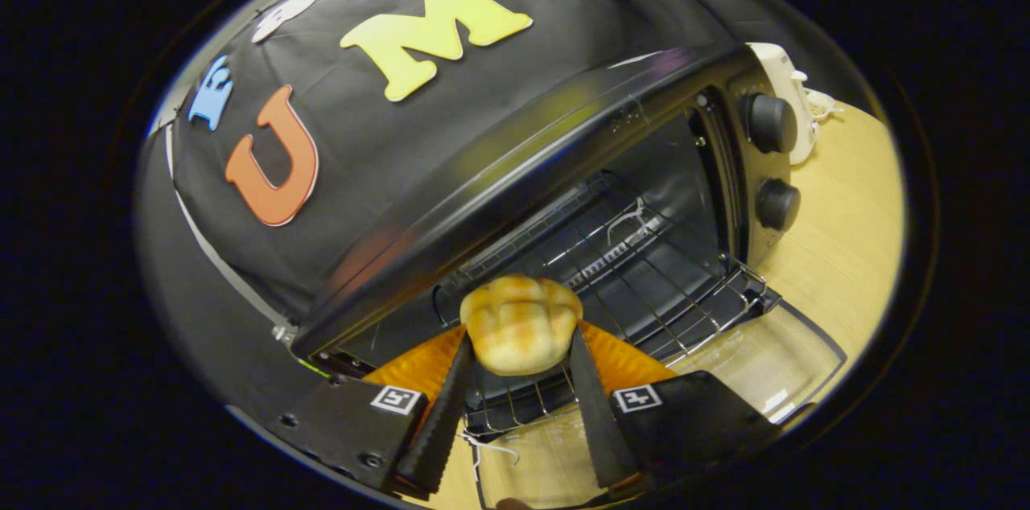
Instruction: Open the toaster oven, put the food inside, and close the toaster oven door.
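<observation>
Bread roll (pixel 521 323) between gripper (pixel 519 349) fingers, over open toaster oven (pixel 644 196) rack

Wall: black cloth (pixel 378 132) is hanging behind the scene, creased and showing fold lines, with a pale seam or strip running down its left part.
Table: a light wooden tabletop (pixel 845 236) is lying to the right, its grain running faintly across the surface.
Object on table: a white appliance (pixel 793 96) is standing at the far right by the wall; what it is cannot be told. A white cord is trailing from it onto the wood.
Light: light is falling from above, giving the wood a warm yellow tone and leaving soft sheen on the cloth, while the lower left is staying dim.
</observation>
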### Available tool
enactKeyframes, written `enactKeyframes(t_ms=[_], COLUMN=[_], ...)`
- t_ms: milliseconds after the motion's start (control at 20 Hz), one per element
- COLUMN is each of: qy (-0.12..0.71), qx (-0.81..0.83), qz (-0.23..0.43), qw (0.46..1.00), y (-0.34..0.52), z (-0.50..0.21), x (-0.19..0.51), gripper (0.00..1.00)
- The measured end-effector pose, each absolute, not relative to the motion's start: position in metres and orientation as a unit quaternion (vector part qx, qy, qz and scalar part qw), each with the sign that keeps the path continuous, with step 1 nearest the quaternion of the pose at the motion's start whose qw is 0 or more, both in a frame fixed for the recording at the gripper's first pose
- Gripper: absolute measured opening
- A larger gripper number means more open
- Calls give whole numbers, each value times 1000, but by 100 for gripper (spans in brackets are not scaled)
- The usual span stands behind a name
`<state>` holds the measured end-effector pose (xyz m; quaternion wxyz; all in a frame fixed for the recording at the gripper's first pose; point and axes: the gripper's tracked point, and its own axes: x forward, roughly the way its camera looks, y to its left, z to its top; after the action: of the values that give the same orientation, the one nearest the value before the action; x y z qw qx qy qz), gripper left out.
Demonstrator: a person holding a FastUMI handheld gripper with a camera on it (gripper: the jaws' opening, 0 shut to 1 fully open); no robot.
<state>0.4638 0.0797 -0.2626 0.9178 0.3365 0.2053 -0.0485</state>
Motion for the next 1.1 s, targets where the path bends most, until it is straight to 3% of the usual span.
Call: enactKeyframes(t_ms=[300,1100], qy=[166,169], qx=[328,137], qz=[-55,51], qw=[928,975], y=[75,101], z=[-246,-210], x=[457,264], gripper=[100,100])
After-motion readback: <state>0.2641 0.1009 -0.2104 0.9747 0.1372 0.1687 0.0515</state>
